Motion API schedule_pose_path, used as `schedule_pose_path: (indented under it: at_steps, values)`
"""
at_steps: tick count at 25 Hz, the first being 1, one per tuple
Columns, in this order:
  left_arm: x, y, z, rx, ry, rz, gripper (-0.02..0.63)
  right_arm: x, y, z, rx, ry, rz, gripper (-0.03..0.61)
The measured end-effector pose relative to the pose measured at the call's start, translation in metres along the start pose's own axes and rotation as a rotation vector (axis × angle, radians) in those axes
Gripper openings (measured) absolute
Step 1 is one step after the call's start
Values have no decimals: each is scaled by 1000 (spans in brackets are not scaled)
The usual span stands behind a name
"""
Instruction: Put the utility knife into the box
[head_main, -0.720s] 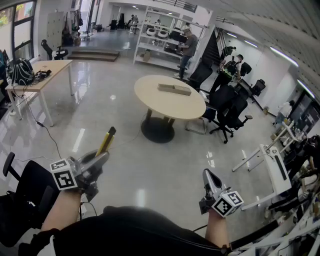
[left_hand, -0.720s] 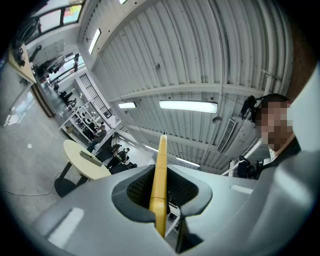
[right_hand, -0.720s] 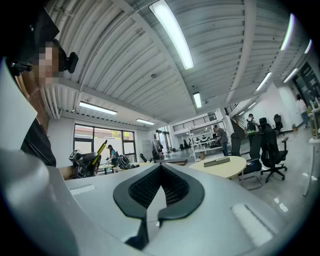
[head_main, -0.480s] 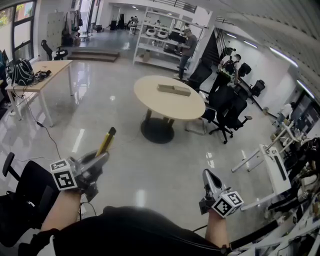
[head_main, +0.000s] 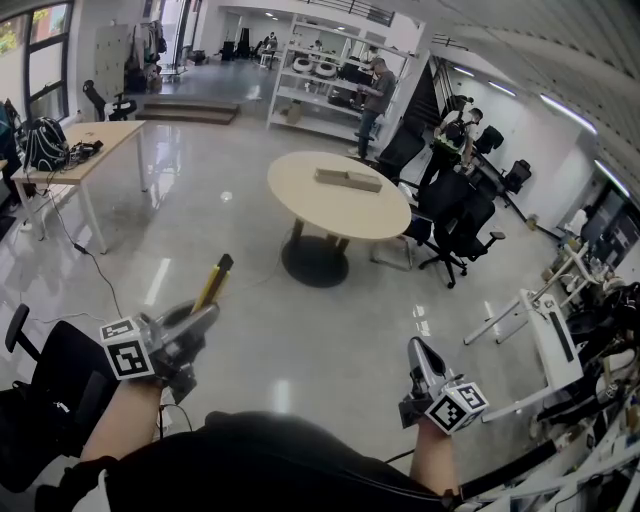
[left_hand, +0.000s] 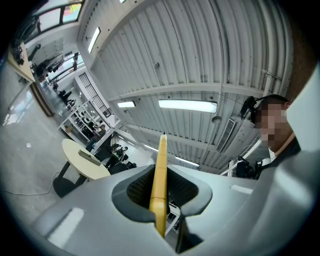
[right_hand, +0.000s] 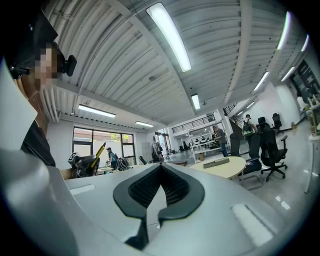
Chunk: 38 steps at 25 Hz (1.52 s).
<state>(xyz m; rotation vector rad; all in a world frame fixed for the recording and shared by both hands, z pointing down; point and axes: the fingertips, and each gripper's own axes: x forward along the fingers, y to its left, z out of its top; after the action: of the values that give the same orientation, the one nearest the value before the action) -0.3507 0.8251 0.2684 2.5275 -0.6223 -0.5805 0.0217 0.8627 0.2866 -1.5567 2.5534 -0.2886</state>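
My left gripper (head_main: 203, 318) is shut on a yellow utility knife (head_main: 213, 283) that sticks up and forward from between its jaws, held at waist height over the floor. In the left gripper view the knife (left_hand: 160, 180) runs straight up between the pads. The flat grey box (head_main: 349, 179) lies on the round beige table (head_main: 330, 210) several steps ahead, far from both grippers. My right gripper (head_main: 418, 356) is shut with nothing in it, and its ribbed pads (right_hand: 176, 187) meet. The right gripper view also shows the box (right_hand: 216, 163) on the table (right_hand: 227, 169).
Black office chairs (head_main: 455, 225) stand right of the round table. A wooden desk (head_main: 85, 150) with a bag is at the far left, white shelving (head_main: 325, 80) and people at the back, and a white overturned frame (head_main: 545, 335) at the right. A cable (head_main: 95, 265) trails on the glossy floor.
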Motion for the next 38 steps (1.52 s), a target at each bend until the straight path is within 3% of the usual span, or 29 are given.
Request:
schedule_pose_path:
  at_steps: [11, 28, 38]
  values:
    - [35, -16, -21, -8, 25, -16, 61, -26, -23, 1, -7, 11, -3, 14]
    - [153, -97, -122, -70, 128, -127, 61, -152, -103, 17, -22, 21, -80, 14]
    - [185, -111, -150, -76, 185, -155, 61, -170, -127, 5, -11, 32, -89, 14]
